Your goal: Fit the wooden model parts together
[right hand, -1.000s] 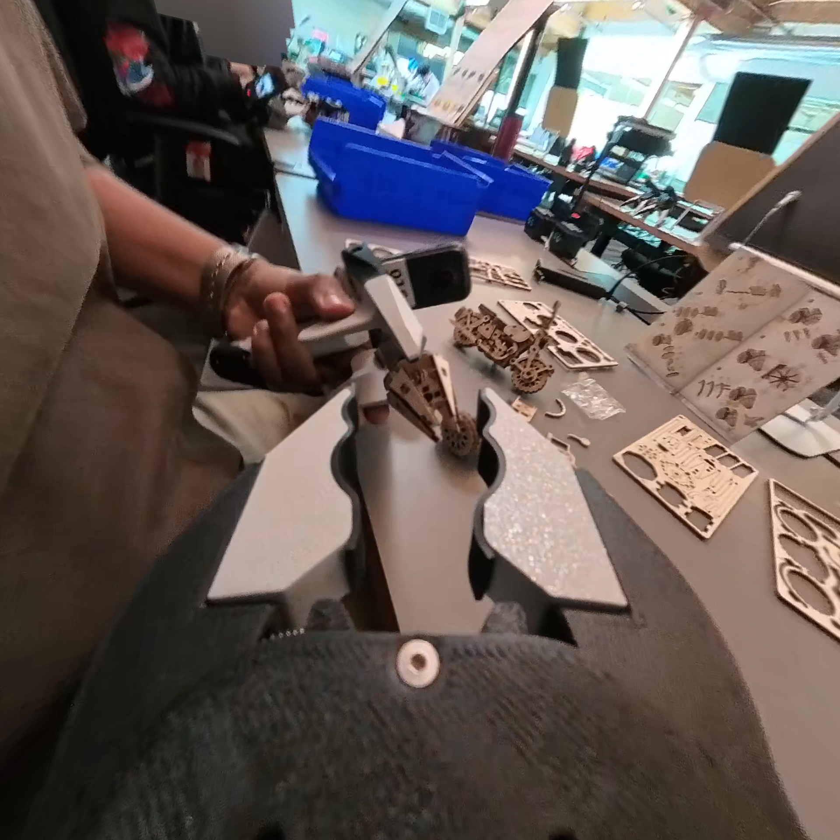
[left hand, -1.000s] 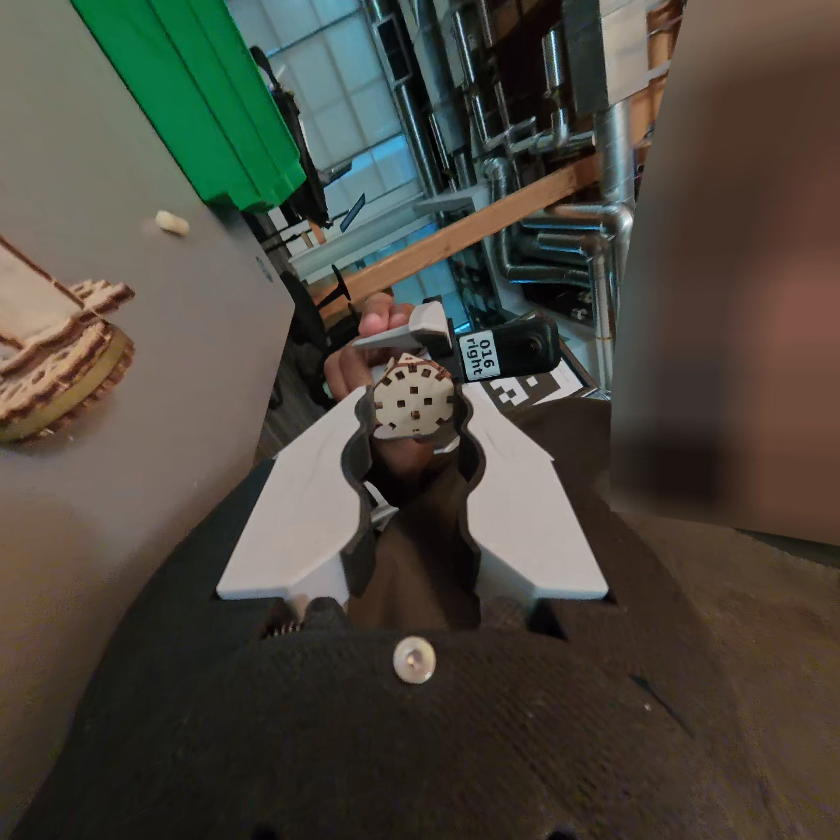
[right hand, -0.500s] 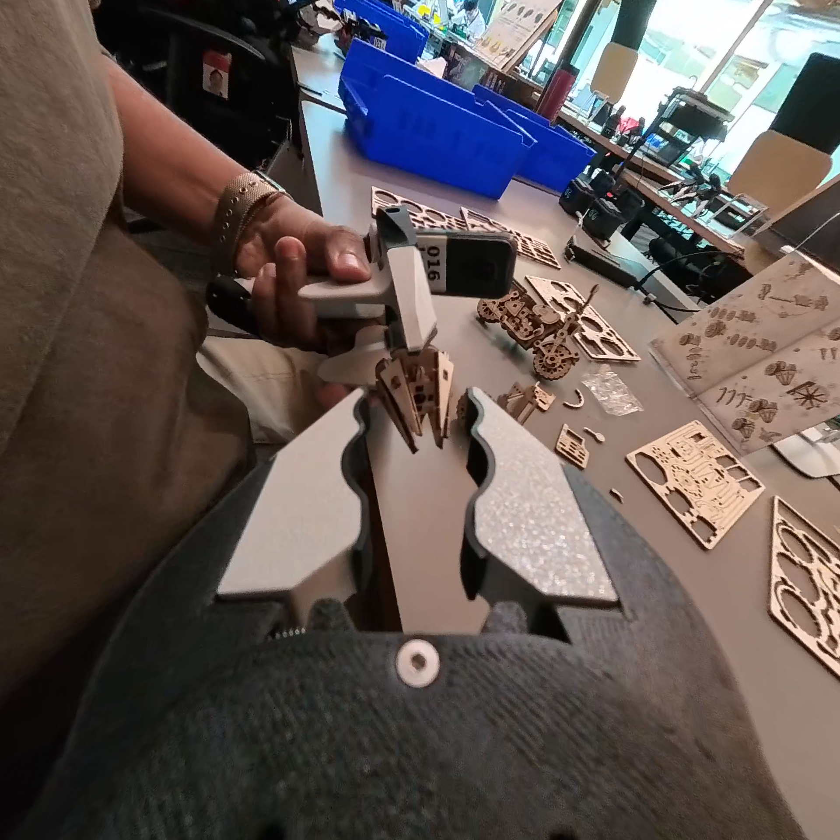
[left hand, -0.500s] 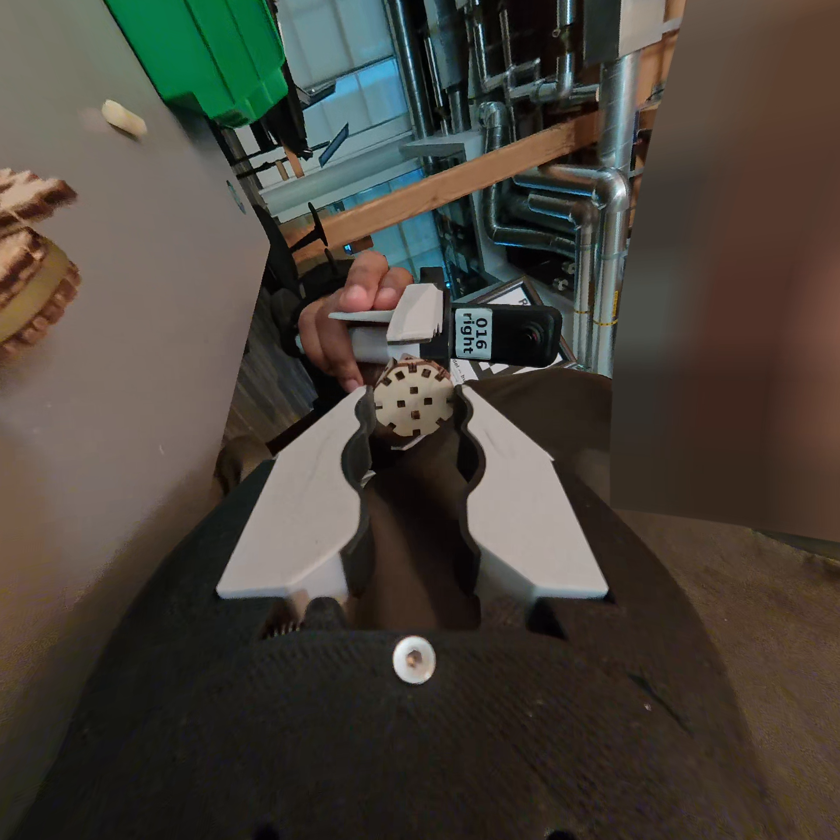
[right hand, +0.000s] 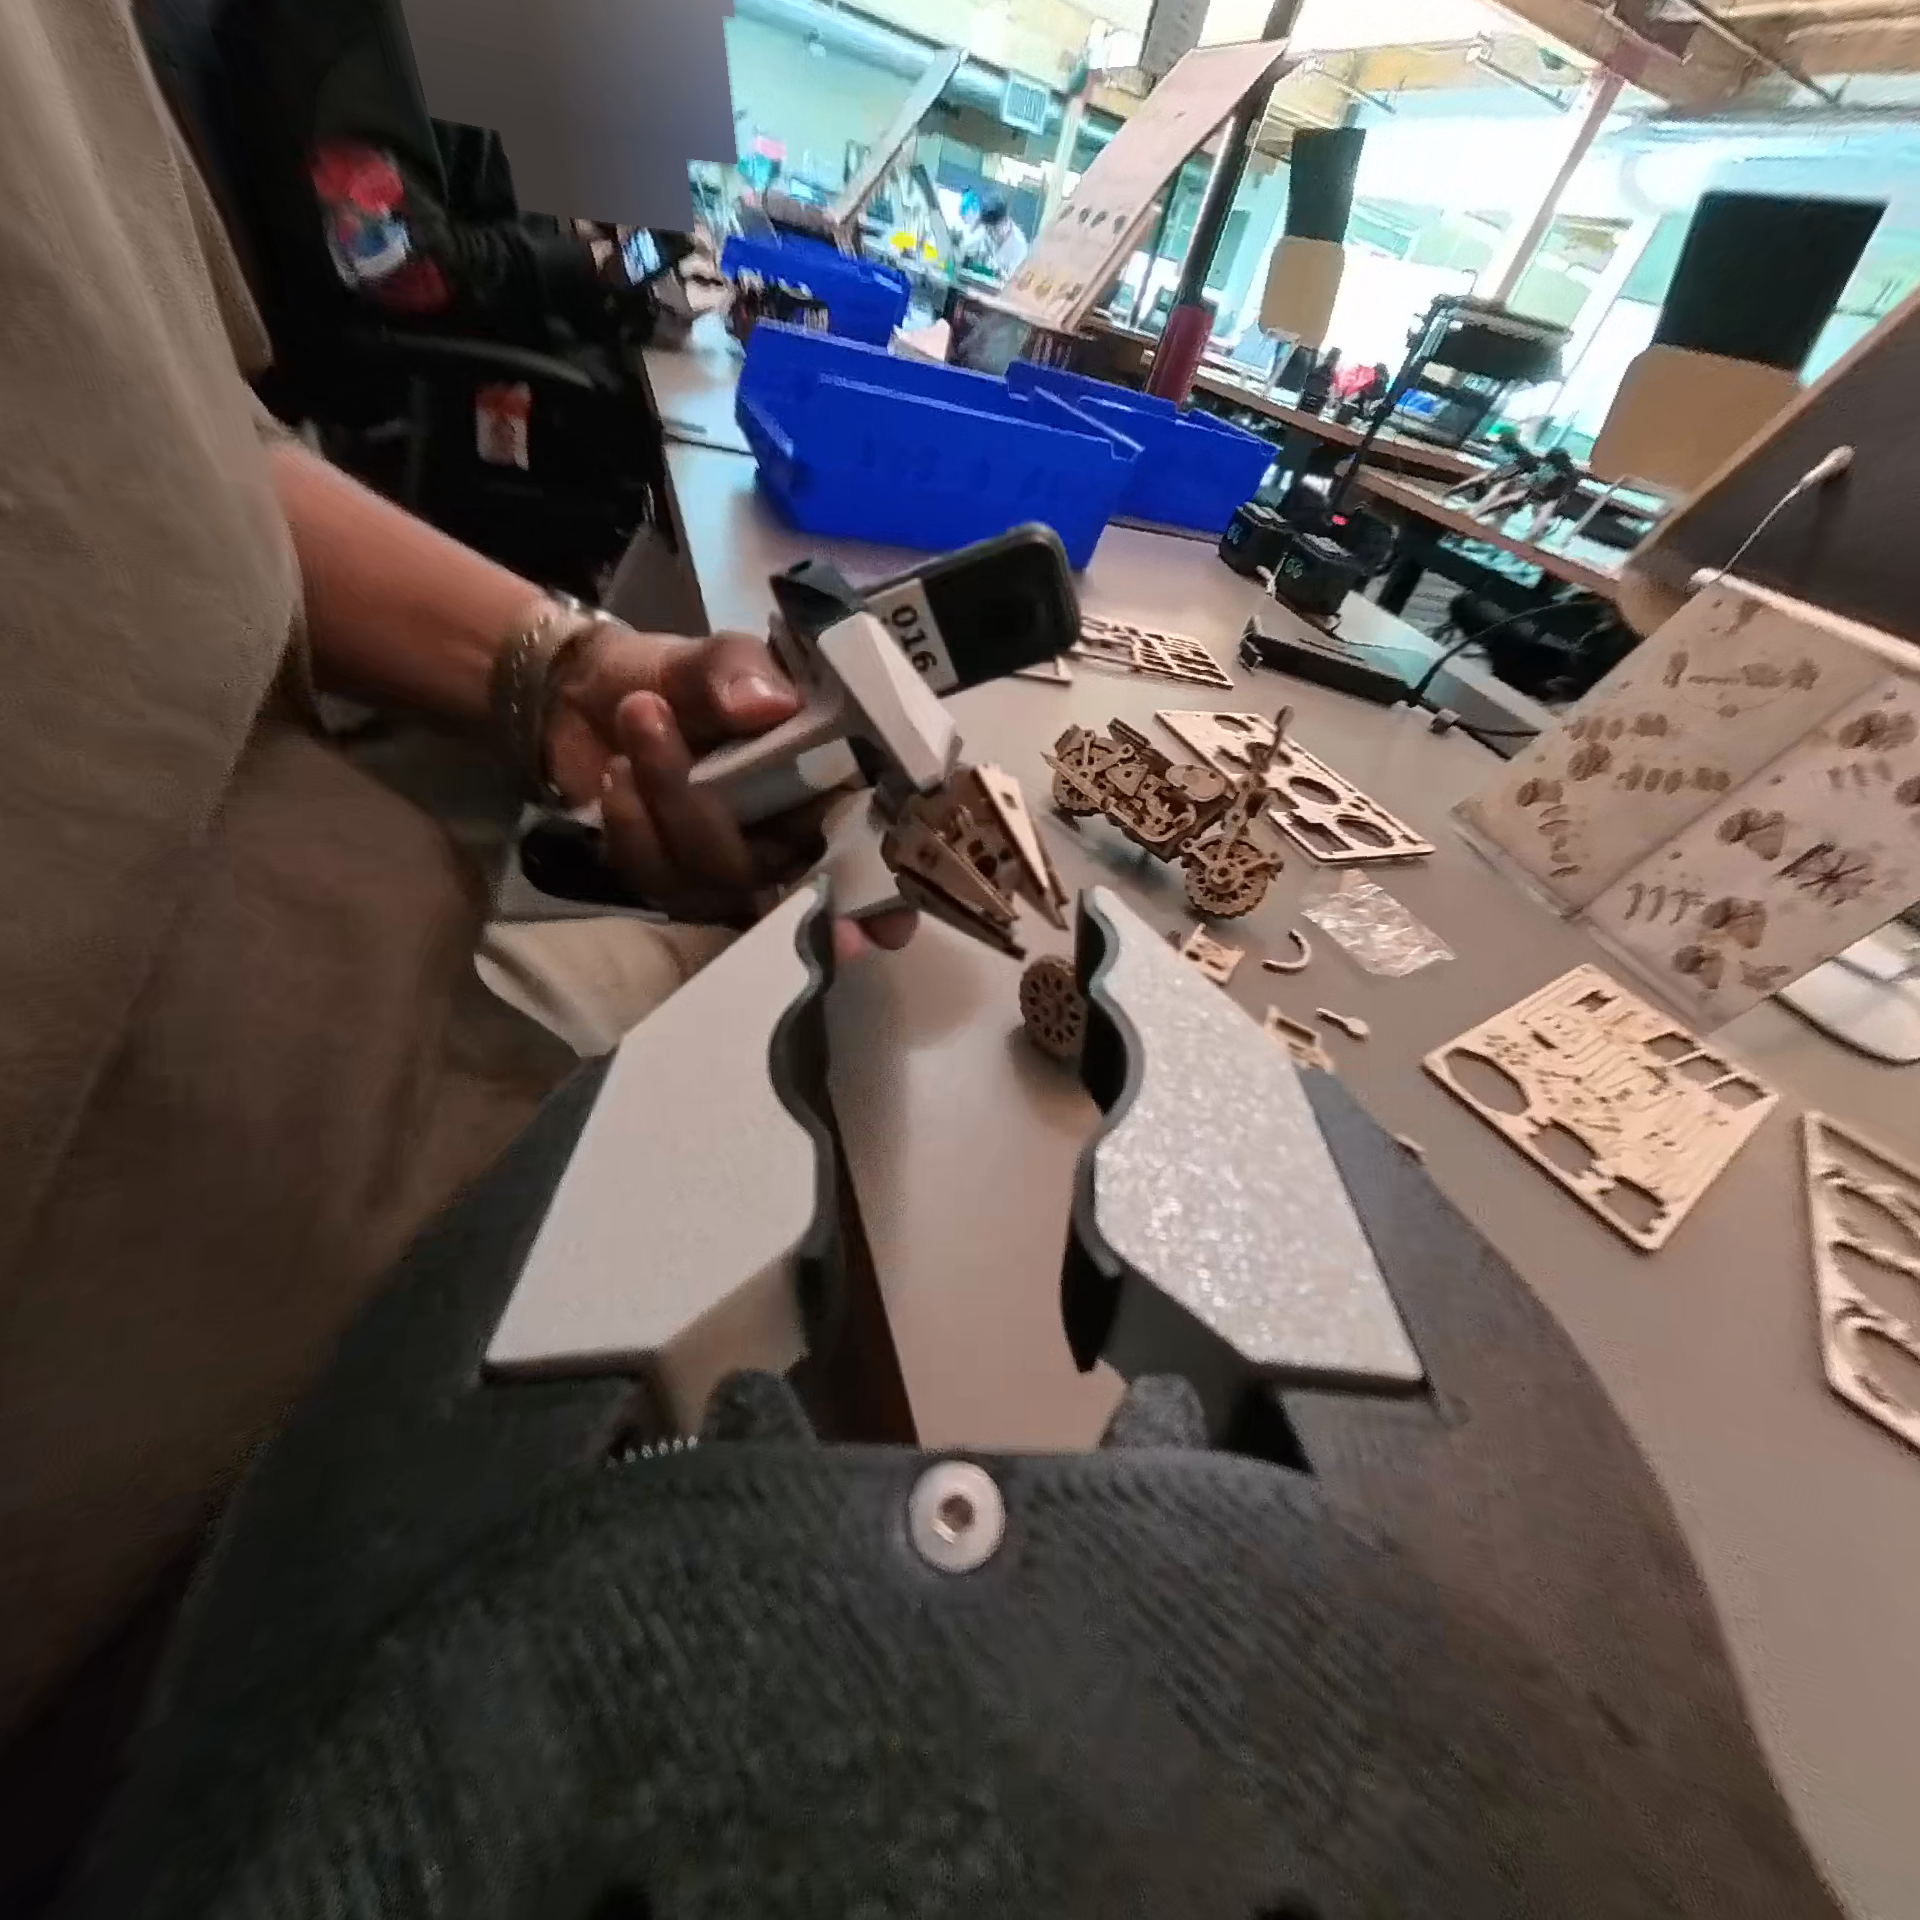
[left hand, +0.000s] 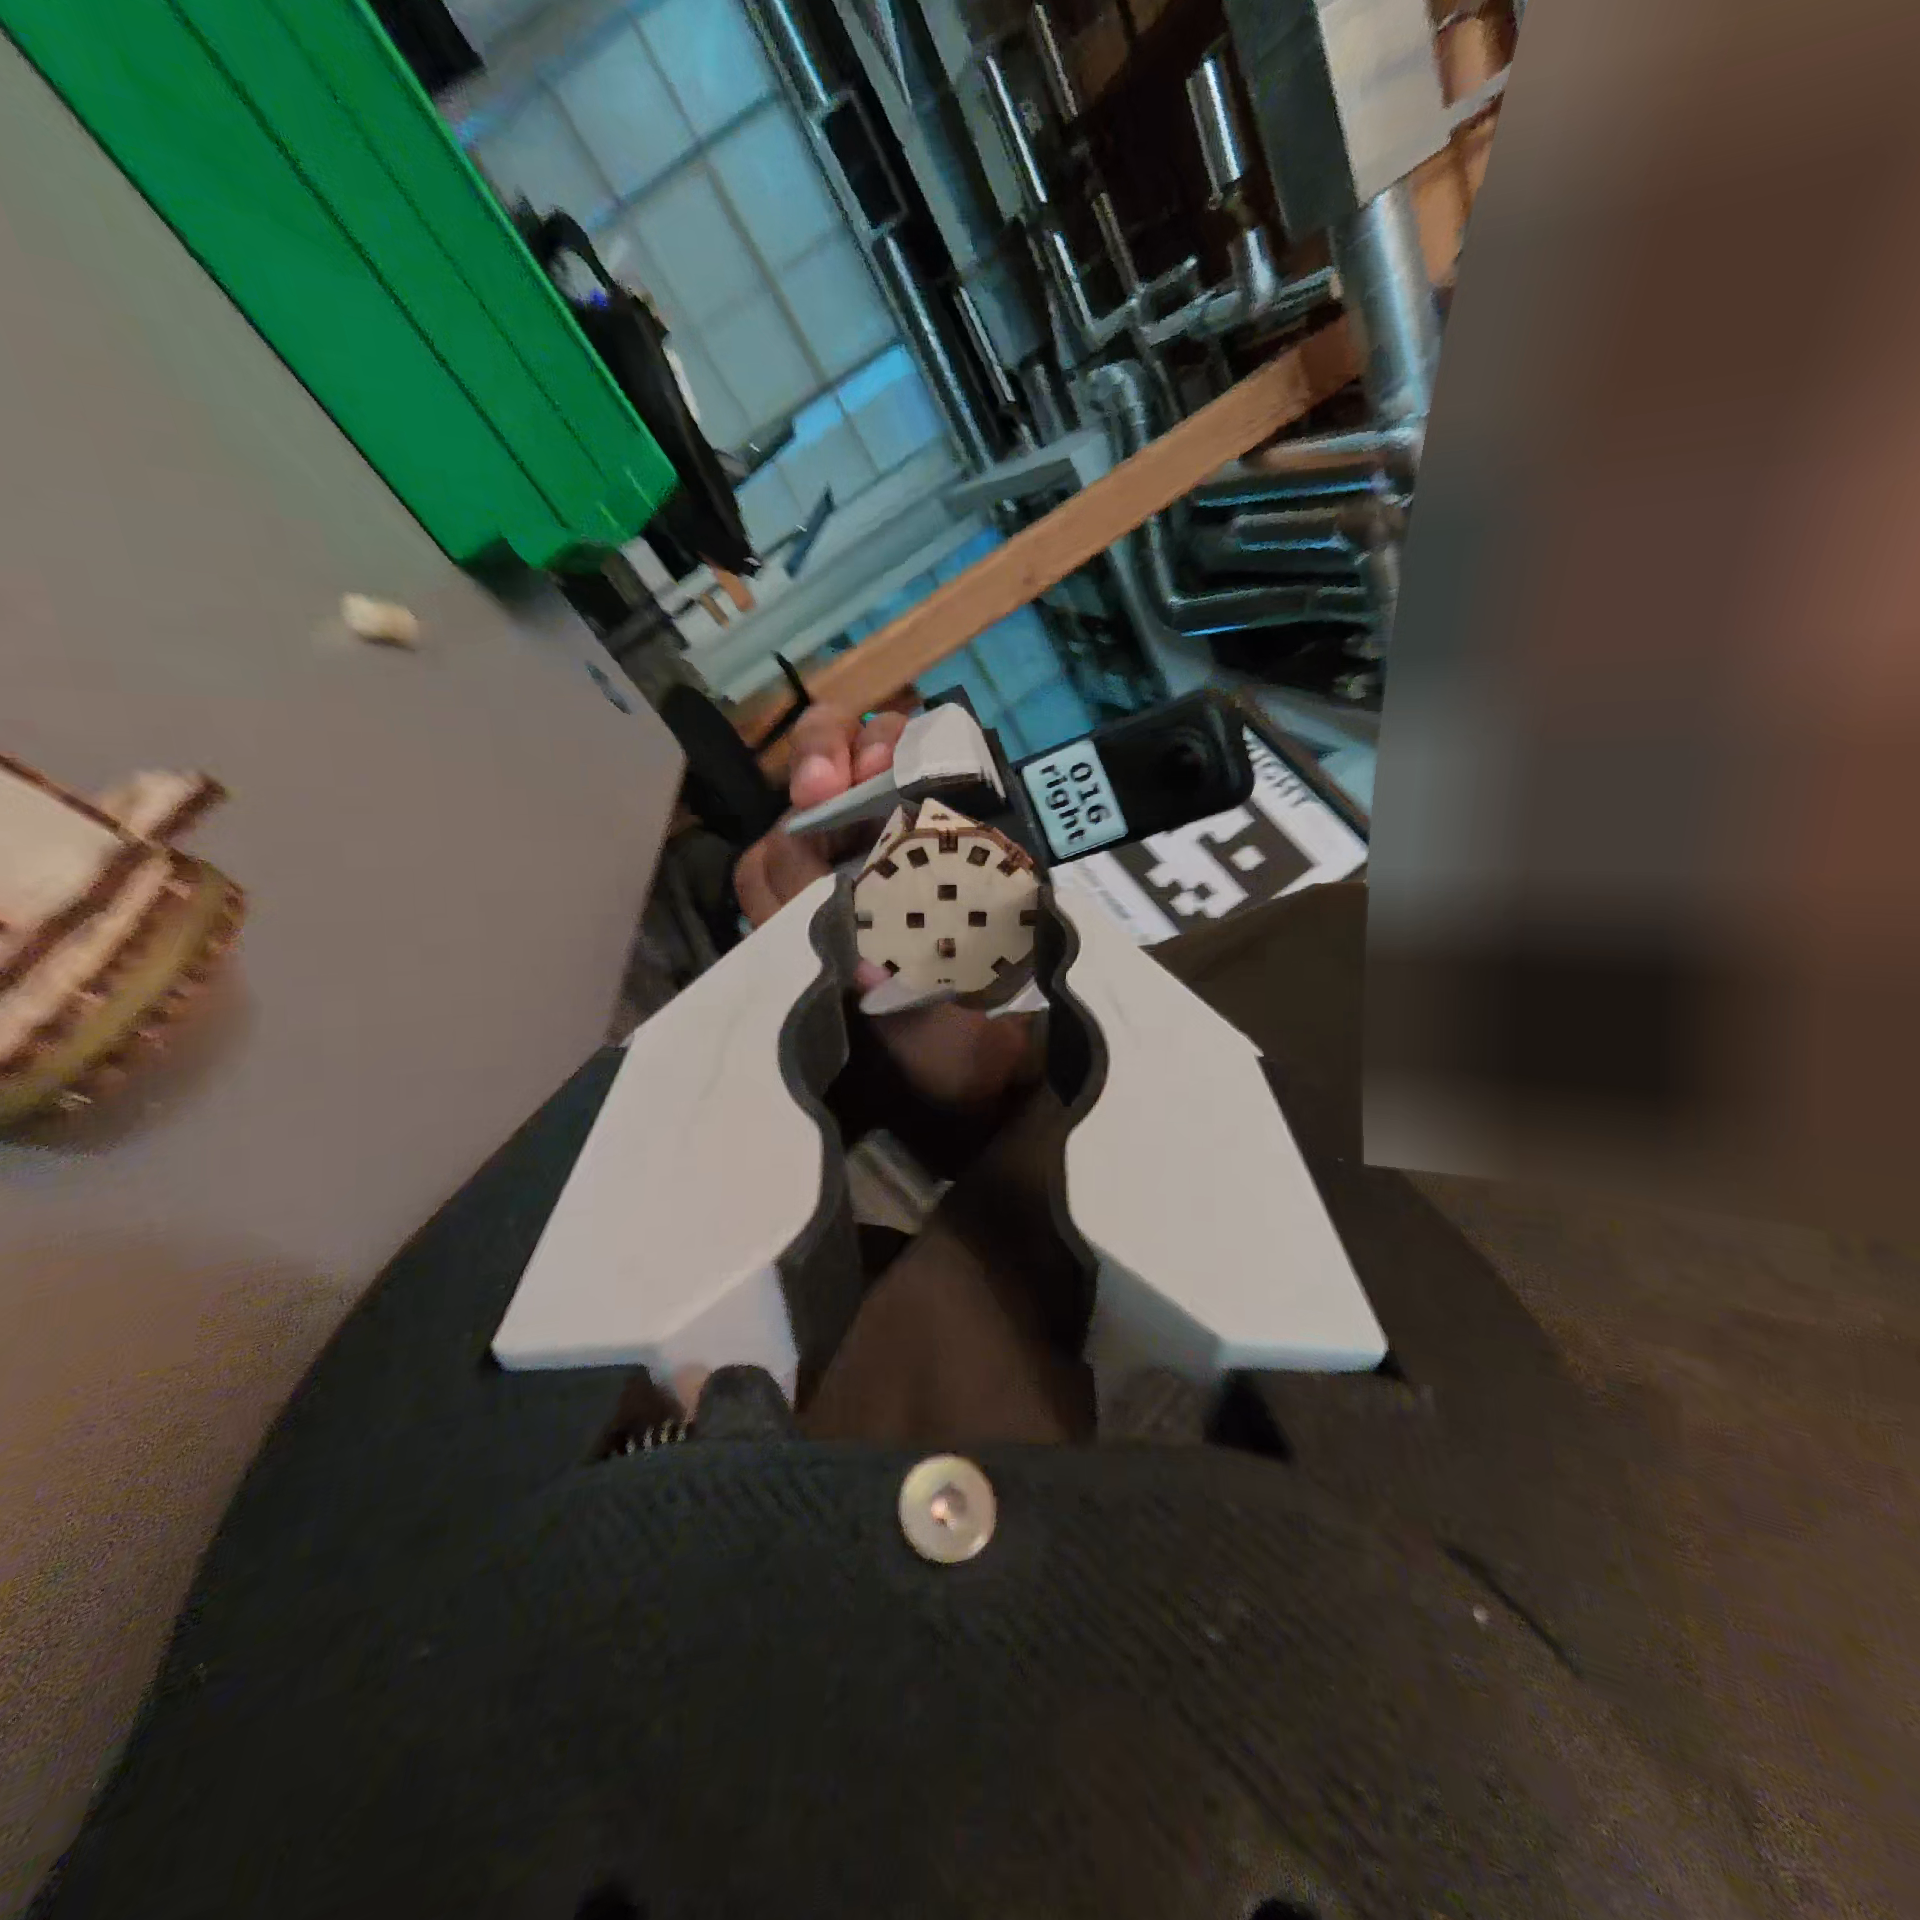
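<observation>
My left gripper point(left hand: 945, 925) is shut on a small wooden sub-assembly point(left hand: 940, 909), whose round slotted end faces the camera. In the right wrist view the left gripper point(right hand: 904, 831) holds this assembly point(right hand: 966, 852) in the air over the grey table point(right hand: 966, 1247), pointed end down. My right gripper point(right hand: 951, 925) is open, and the assembly's tip sits between its fingertips. A small wooden wheel point(right hand: 1051, 1006) lies just below that tip, against the right finger's inner edge. I cannot tell whether it rests on the table. One right gripper finger point(left hand: 940, 753) shows beyond the assembly.
A finished wooden motorcycle point(right hand: 1164, 810) stands behind. Cut-out wooden sheets point(right hand: 1600, 1081), loose small parts point(right hand: 1210, 951), a plastic bag point(right hand: 1371, 920) and an instruction booklet point(right hand: 1714, 769) lie right. Blue bins point(right hand: 935, 468) sit at the back. A green bin point(left hand: 312, 260) and a geared wooden piece point(left hand: 94, 977) show left. My two grippers' fingertips are within a few centimetres of each other. It is some 10 cm from my left tips to the small wooden wheel point(right hand: 1051, 1006).
The left gripper has turned and shifted the assembly in front of the right gripper. The wheel that sat at the assembly's tip a second ago now shows apart from it, lower.
</observation>
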Demonstrator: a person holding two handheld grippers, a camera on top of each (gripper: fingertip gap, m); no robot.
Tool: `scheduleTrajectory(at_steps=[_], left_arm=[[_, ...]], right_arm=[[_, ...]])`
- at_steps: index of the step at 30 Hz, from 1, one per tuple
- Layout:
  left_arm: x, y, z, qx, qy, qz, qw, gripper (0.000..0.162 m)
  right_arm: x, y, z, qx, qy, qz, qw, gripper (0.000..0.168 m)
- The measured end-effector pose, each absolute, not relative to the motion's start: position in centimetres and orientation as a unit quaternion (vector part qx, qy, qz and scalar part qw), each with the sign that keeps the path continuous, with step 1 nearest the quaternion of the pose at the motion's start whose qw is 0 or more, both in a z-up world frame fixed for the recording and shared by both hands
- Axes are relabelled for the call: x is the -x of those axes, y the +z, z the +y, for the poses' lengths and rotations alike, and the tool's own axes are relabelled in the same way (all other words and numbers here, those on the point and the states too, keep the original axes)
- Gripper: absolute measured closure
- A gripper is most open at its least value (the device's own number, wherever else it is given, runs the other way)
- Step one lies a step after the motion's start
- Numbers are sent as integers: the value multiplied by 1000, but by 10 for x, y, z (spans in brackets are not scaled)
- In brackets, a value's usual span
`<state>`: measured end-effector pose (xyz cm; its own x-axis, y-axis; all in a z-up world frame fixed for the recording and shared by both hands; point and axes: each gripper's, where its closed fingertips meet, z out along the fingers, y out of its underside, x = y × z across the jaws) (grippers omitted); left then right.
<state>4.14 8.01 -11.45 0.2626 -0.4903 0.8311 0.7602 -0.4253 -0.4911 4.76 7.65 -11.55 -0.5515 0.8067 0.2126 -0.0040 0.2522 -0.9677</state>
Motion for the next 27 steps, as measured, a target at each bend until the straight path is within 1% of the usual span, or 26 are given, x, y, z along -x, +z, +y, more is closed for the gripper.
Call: scheduleTrajectory(at_steps=[4, 7, 9, 11, 15, 20, 27], left_arm=[[-33, -115, 78, 649, -470, -46, 596, 131], [-33, -119, 75, 685, -361, 34, 632, 131], [-37, -118, 72, 685, -318, 72, 651, 130], [-44, -114, 68, 676, -299, 105, 665, 130], [-56, -113, 63, 667, -275, 152, 675, 130], [-59, -110, 61, 658, -282, 158, 680, 130], [-59, -109, 61, 655, -286, 154, 682, 130]], right_arm=[[-47, -107, 85, 323, 590, -660, 335, 126], [-47, -101, 86, 341, 626, -633, 303, 127], [-48, -97, 86, 343, 645, -620, 285, 128], [-50, -96, 84, 340, 655, -617, 272, 132], [-53, -96, 79, 331, 664, -619, 257, 134], [-57, -93, 73, 320, 683, -616, 226, 135], [-58, -95, 67, 311, 679, -627, 220, 136]])
